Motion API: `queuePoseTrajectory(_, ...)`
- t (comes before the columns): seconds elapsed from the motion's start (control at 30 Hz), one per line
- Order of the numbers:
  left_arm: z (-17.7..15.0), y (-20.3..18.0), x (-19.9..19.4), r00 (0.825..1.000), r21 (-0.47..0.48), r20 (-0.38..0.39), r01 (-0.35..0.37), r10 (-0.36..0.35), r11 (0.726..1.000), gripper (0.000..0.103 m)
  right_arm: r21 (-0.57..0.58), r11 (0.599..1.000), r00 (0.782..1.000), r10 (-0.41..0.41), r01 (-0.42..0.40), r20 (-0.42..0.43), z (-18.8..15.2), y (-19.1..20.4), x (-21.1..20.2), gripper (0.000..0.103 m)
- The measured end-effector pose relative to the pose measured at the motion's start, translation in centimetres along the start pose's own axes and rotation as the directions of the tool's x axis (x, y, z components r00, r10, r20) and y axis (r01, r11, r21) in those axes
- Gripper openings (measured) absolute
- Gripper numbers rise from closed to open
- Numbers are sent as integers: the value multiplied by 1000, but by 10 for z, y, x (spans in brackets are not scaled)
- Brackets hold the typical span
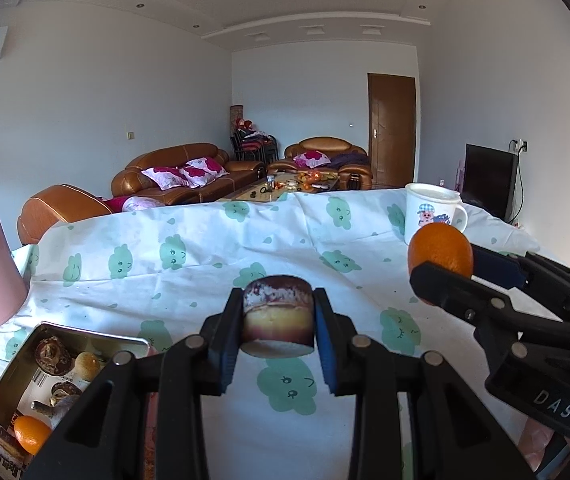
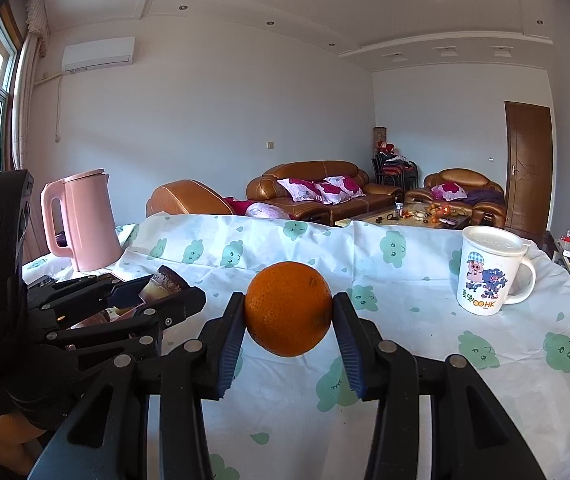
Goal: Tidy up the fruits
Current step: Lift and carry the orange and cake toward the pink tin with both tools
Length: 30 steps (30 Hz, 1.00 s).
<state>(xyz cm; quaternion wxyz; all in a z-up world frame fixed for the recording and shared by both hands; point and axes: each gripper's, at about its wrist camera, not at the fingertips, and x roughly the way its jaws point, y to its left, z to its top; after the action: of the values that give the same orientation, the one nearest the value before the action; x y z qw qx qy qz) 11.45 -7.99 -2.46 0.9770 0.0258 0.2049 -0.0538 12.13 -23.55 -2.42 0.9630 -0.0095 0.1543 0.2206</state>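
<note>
Right wrist: one orange point(image 2: 287, 314), one mug point(image 2: 493, 270), one kettle point(image 2: 85, 220).

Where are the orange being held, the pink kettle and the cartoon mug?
orange point(image 2: 287, 308): right wrist view, middle of its peel, between the jaws.
pink kettle point(image 2: 85, 224): right wrist view, its side wall.
cartoon mug point(image 2: 485, 276): right wrist view, its printed front.

Round orange point(image 2: 287, 308) — aloft, clamped between the right tongs point(image 2: 288, 322) (dimpled, whole)
</note>
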Motion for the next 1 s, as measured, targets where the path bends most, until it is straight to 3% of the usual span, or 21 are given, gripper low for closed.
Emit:
queuePoseTrajectory(0.47, -1, -4, -19, 996, 15, 80, -38, 37, 999, 35, 6, 1000, 999, -2, 1, 39, -2, 1, -13, 46)
queuePoseTrajectory(1.0, -9, 3, -34, 998, -2, 57, 5, -5, 1000, 35, 4, 1000, 1000, 6, -6, 28, -4, 9, -22, 46)
